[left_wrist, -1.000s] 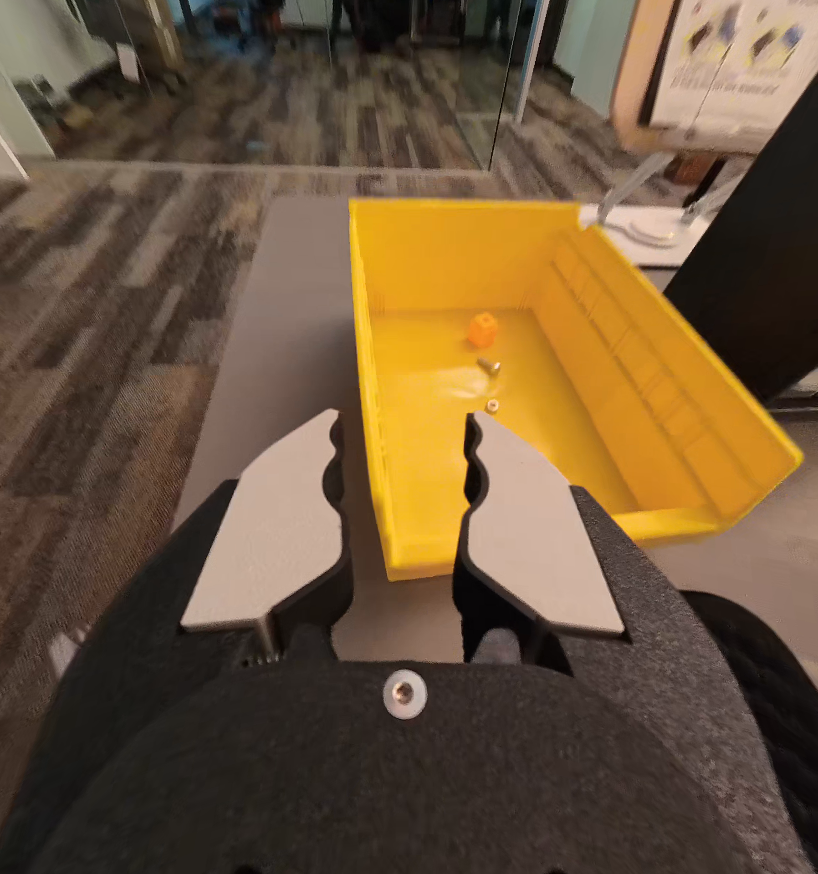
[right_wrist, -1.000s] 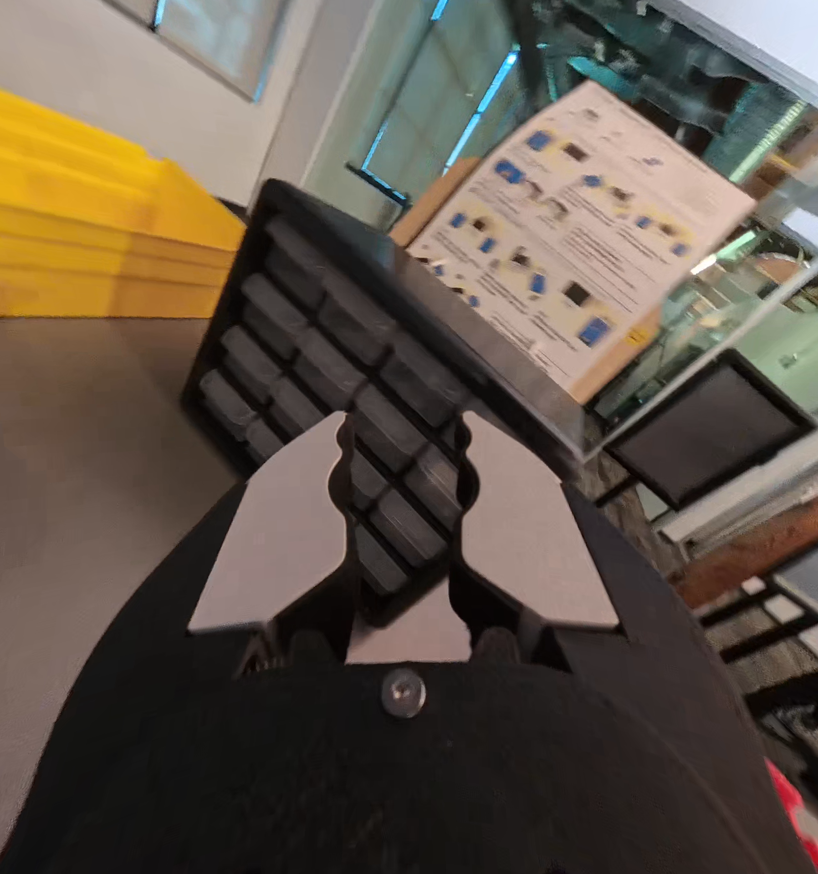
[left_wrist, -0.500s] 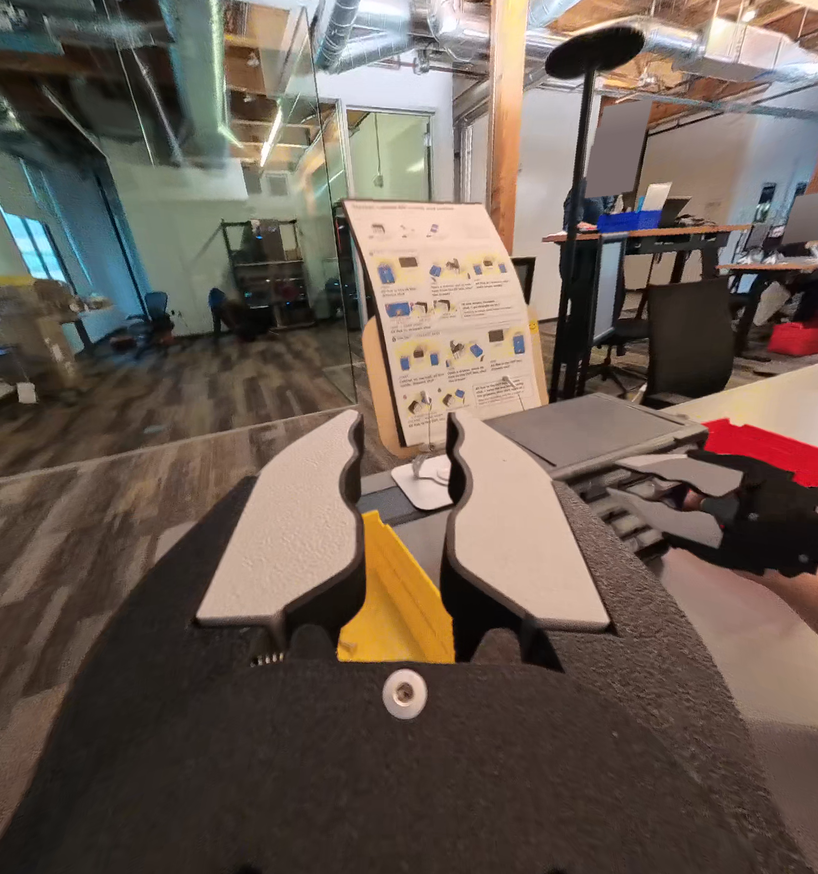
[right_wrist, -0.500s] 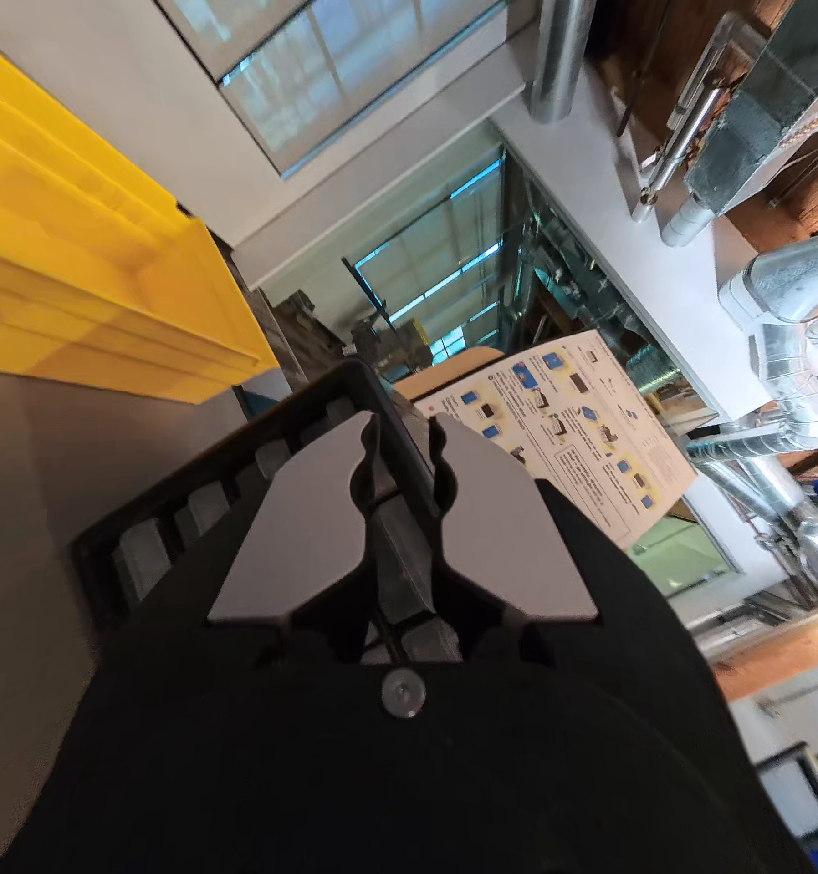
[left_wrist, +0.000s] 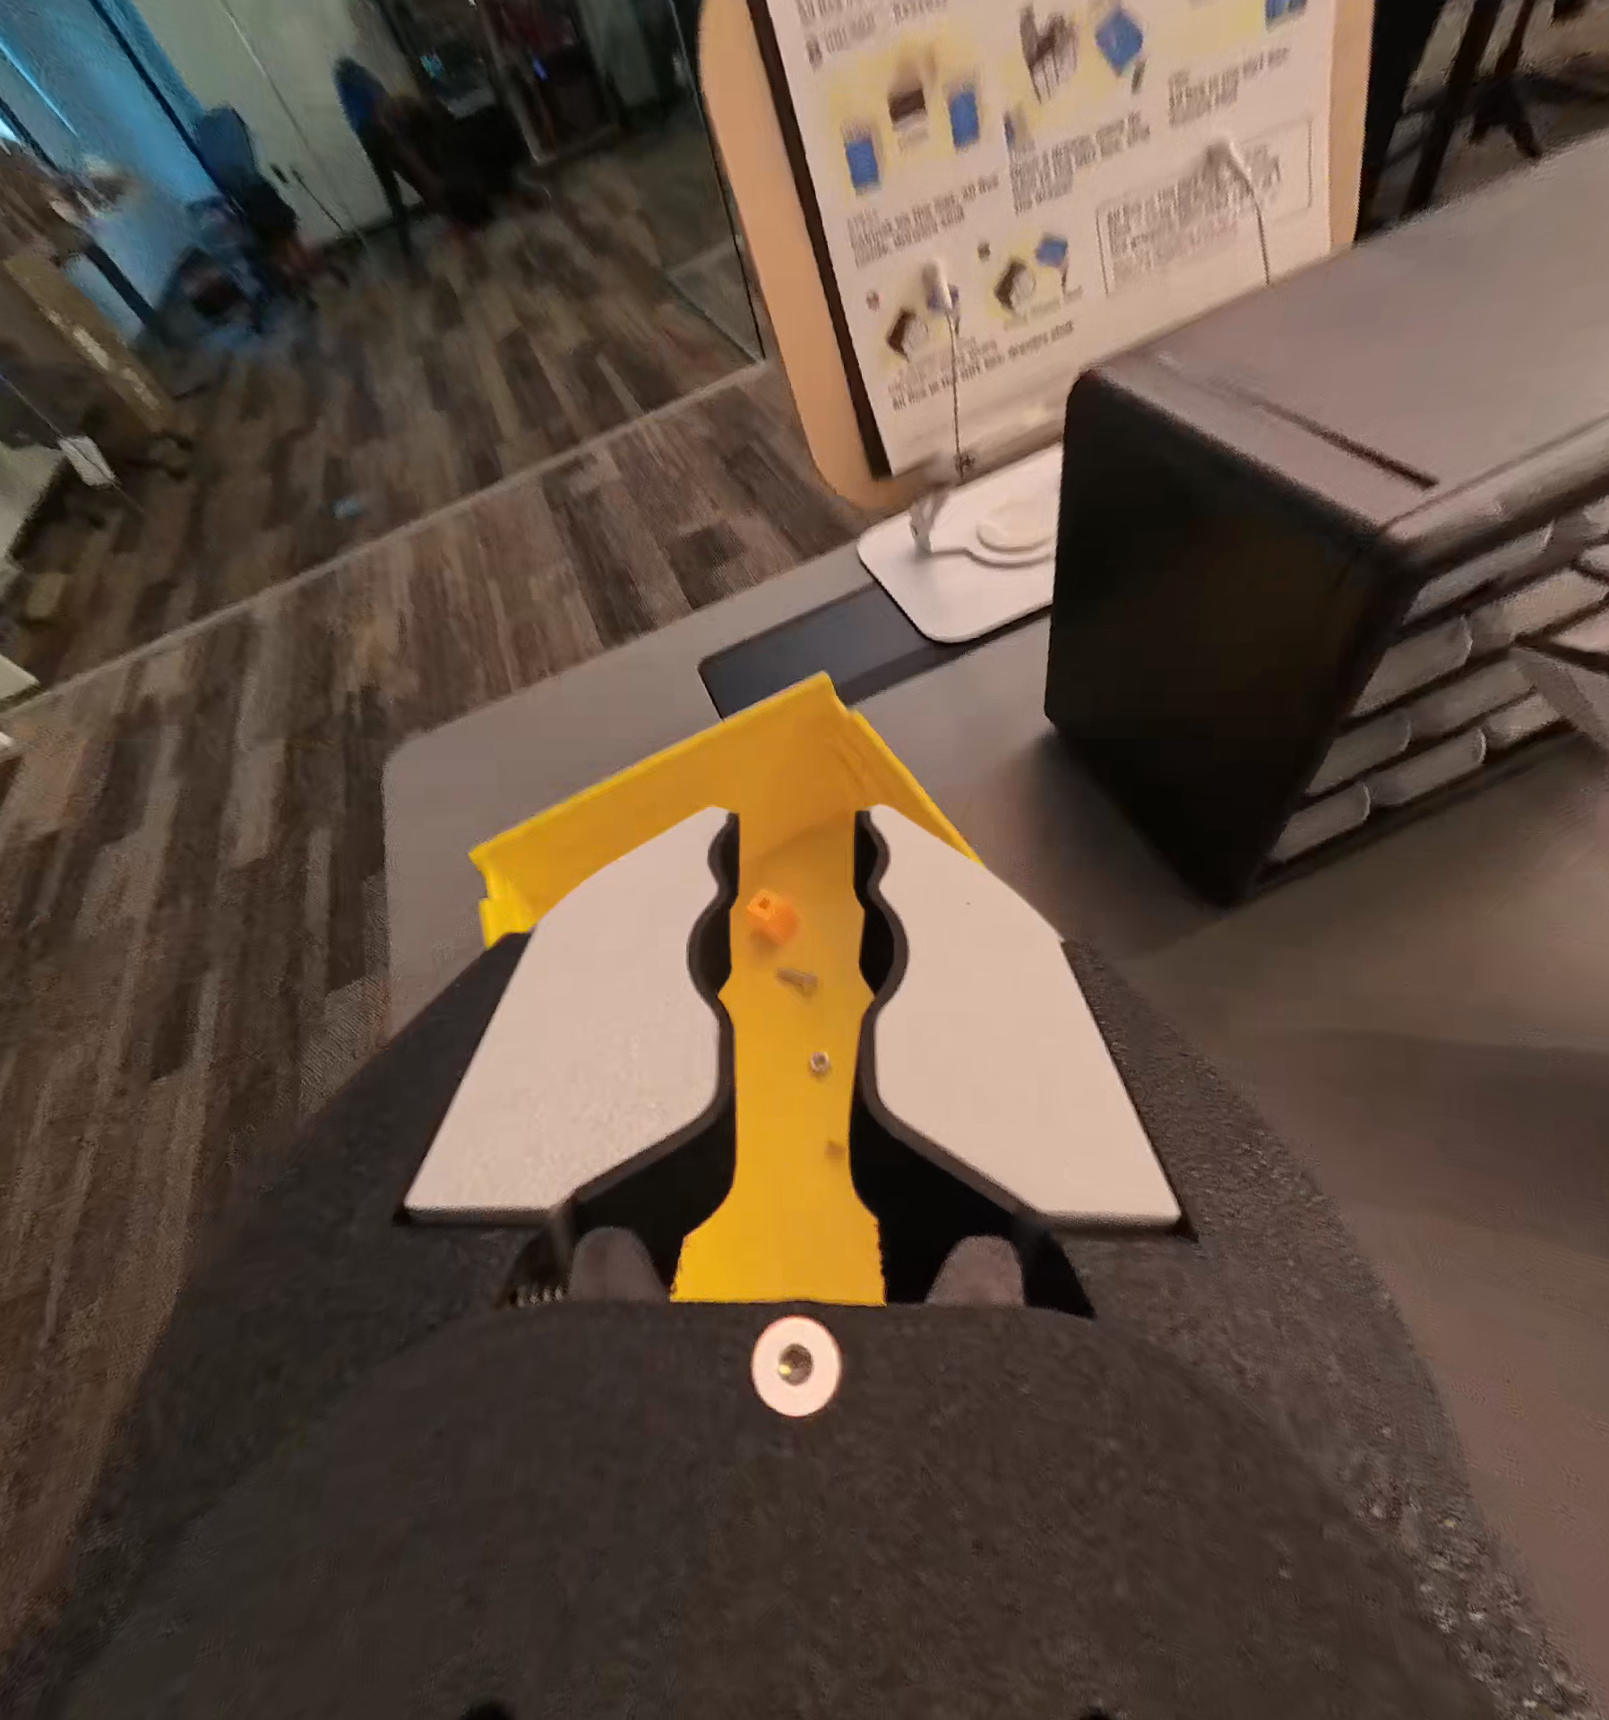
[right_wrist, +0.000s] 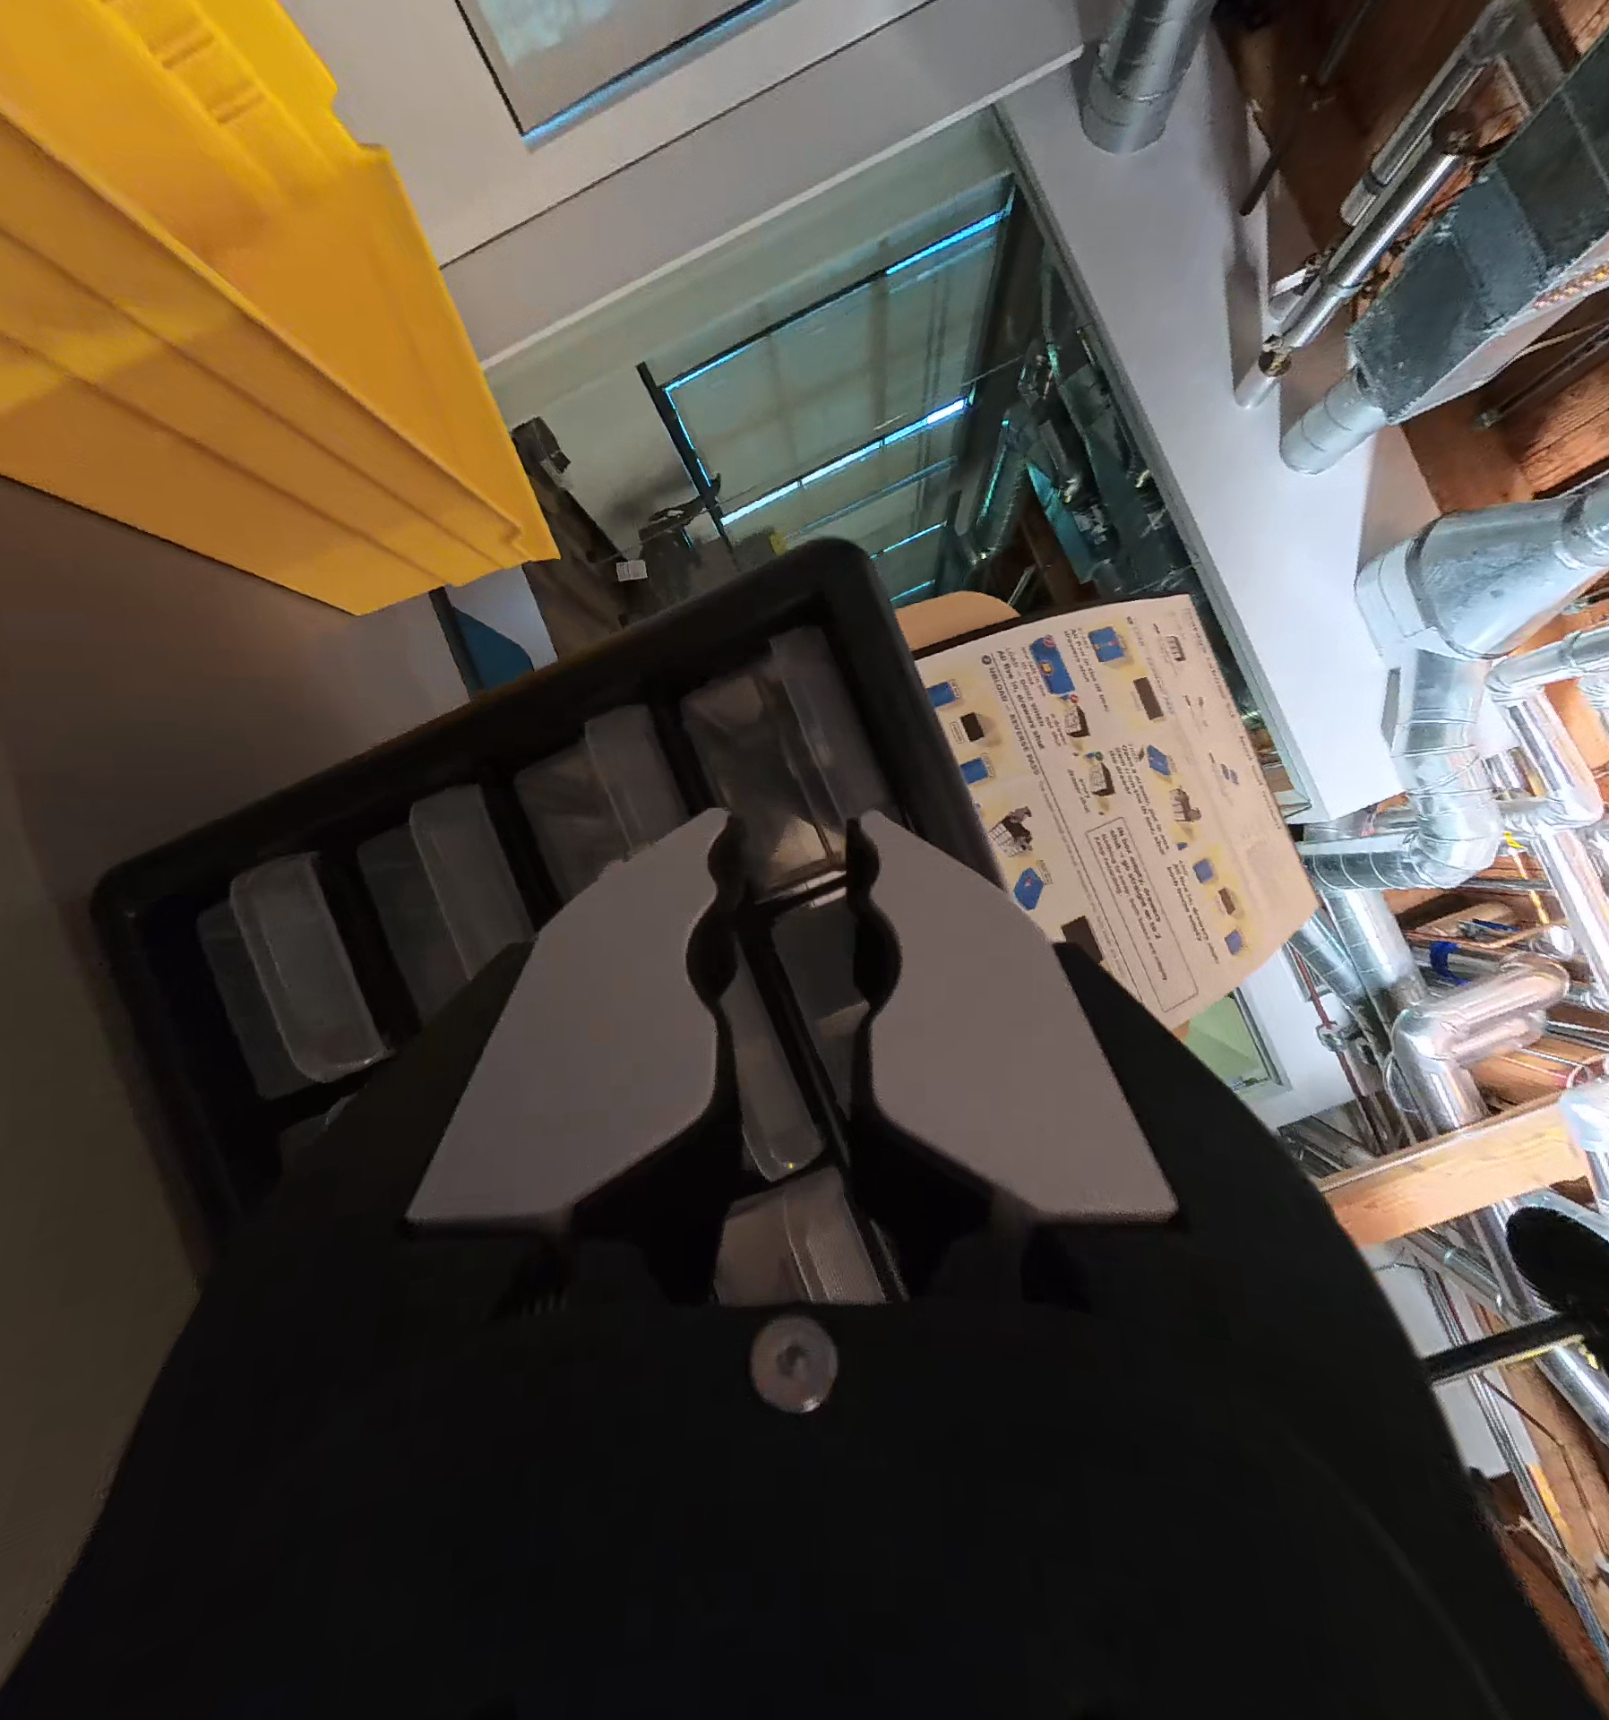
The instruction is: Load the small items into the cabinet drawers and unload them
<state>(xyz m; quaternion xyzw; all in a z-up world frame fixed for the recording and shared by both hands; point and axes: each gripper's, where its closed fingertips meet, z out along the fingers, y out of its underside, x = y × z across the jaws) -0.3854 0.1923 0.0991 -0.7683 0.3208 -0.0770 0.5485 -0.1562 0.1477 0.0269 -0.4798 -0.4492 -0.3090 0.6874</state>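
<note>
In the left wrist view, my left gripper [left_wrist: 796, 819] hovers over the yellow bin [left_wrist: 652, 810]. Its jaws are partly apart and hold nothing. An orange cube [left_wrist: 771, 917], a screw [left_wrist: 796, 977] and a nut [left_wrist: 819, 1061] lie on the bin floor below the gap. The black drawer cabinet [left_wrist: 1201, 670] stands to the right. My right gripper [right_wrist: 791, 824] is rolled sideways, close to the cabinet front [right_wrist: 466, 735]. Its jaws are partly apart in front of a clear drawer [right_wrist: 773, 745] in the end row. No pad is seen pressing on the drawer.
A poster on a board [left_wrist: 1043, 186] stands behind the cabinet on a white base [left_wrist: 968, 568], and a dark mat [left_wrist: 810, 651] lies beyond the bin. The table's left edge [left_wrist: 391, 838] drops to carpet. The bin's outer wall [right_wrist: 224, 372] is left of the right gripper. The grippers' ends are close to 25 cm from one another. My left gripper is the nearer one to the nut [left_wrist: 819, 1061]: about 25 cm, against 30 cm.
The left gripper tipped up toward the room, then back down over the bin, with its jaws narrowing. The right gripper rolled and moved closer to the drawers; its jaws narrowed, then kept their width.
</note>
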